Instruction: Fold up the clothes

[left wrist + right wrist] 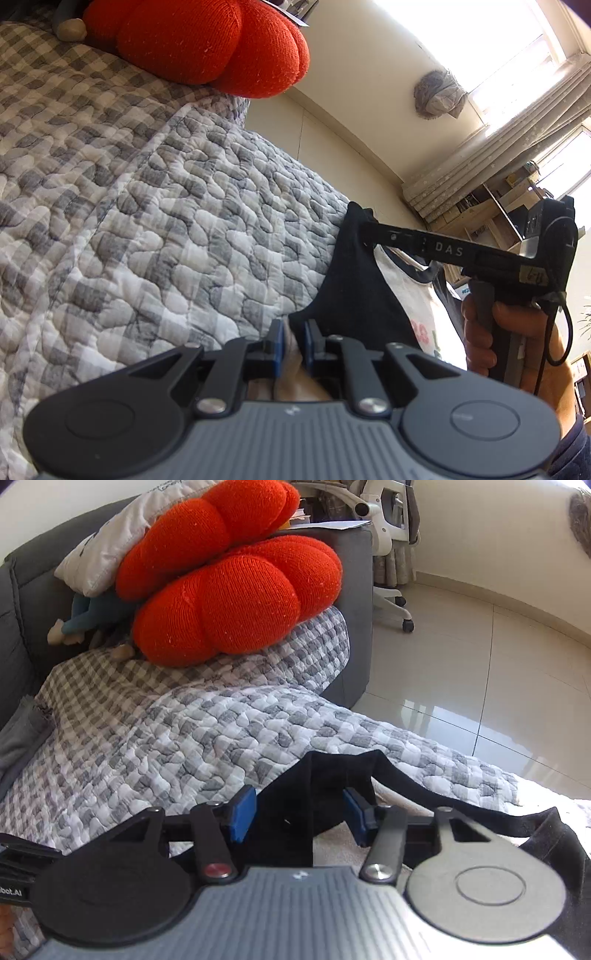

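Here, on a sofa covered by a grey-and-white checked quilt:

- Shirt: black sleeves and neckband, white body with red print partly seen. It hangs between the two grippers, lifted just above the quilt's near edge, with its lower part trailing on the quilt in the right wrist view.
- Left gripper: blue pads nearly together, pinching a black edge of the shirt; pale cloth shows in the narrow gap behind the pads.
- Right gripper: blue pads standing apart, a fold of black sleeve lying loose between them and neither pad pressing on it. In the left wrist view its long black body bears the letters "DAS", its tip reaches into the shirt's upper black edge, and a hand grasps its handle.
- Cushion: orange-red, knitted, lobed, at the far end of the quilt.
- Pillow: white, behind the cushion against the sofa back.
- Soft toy: blue-green, tucked under the cushion.
- Chair: white, on castors, on the tiled floor beyond the sofa.
- Curtain: beige, beside a bright window
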Demonstrator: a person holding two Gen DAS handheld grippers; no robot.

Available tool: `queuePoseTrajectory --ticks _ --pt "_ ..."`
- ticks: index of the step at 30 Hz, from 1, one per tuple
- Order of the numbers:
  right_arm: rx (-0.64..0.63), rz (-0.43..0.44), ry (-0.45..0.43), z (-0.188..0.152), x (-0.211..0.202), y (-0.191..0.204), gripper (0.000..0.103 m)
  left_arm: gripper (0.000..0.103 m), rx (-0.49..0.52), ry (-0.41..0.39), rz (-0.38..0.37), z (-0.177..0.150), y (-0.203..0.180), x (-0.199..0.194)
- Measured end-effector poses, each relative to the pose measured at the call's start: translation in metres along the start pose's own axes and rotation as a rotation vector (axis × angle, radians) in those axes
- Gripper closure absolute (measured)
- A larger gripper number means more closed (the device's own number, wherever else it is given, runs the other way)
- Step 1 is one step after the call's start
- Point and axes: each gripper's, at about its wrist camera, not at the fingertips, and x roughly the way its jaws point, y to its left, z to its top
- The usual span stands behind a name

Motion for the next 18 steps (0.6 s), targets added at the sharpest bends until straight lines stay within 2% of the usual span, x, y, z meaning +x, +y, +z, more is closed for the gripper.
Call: queuePoseTrajectory --ticks 1,2,3,6,9,10,12,14,16,18 --pt "-0.024 -0.014 -0.001 -0.003 0.005 0.005 0.07 0.091 -0.004 -0.001 0.002 0.0 0.0 0.0" --pt "-0.048 -0.026 -0.001 -0.005 0.008 0.01 0.088 0.091 -0.01 -0.003 0.005 -0.001 0.0 0.0" --pt "-0.063 -0.033 -0.002 -0.001 0.006 0.014 0.1 0.091 -0.016 -0.006 0.008 -0.001 0.0 -0.001" --pt "-0.067 -0.058 -0.033 0.02 -0.002 0.02 0.099 0.091 -0.036 -0.026 0.017 -0.002 0.001 -0.004" --pt "-0.099 -0.087 -0.014 0.039 0.013 0.028 0.101 0.094 -0.049 -0.059 0.043 -0.001 0.002 -0.007" --pt "-0.122 -0.103 0.011 0.04 0.025 0.032 0.101 0.103 -0.041 -0.076 0.071 0.0 0.003 -0.009" --pt "-0.182 -0.159 0.056 0.035 0.046 0.041 0.101 0.103 -0.032 -0.087 0.107 0.004 0.009 -0.011" --pt "-0.143 -0.157 0.008 0.032 0.042 0.04 0.099 0.103 -0.059 -0.087 0.095 0.008 0.017 -0.014" --pt "-0.055 -0.121 -0.059 0.03 0.028 0.029 0.088 0.102 -0.051 -0.12 0.079 0.012 0.016 -0.021" --pt "-0.036 -0.14 -0.107 0.028 0.011 0.023 0.076 0.101 0.001 -0.162 0.063 0.015 0.009 -0.028"
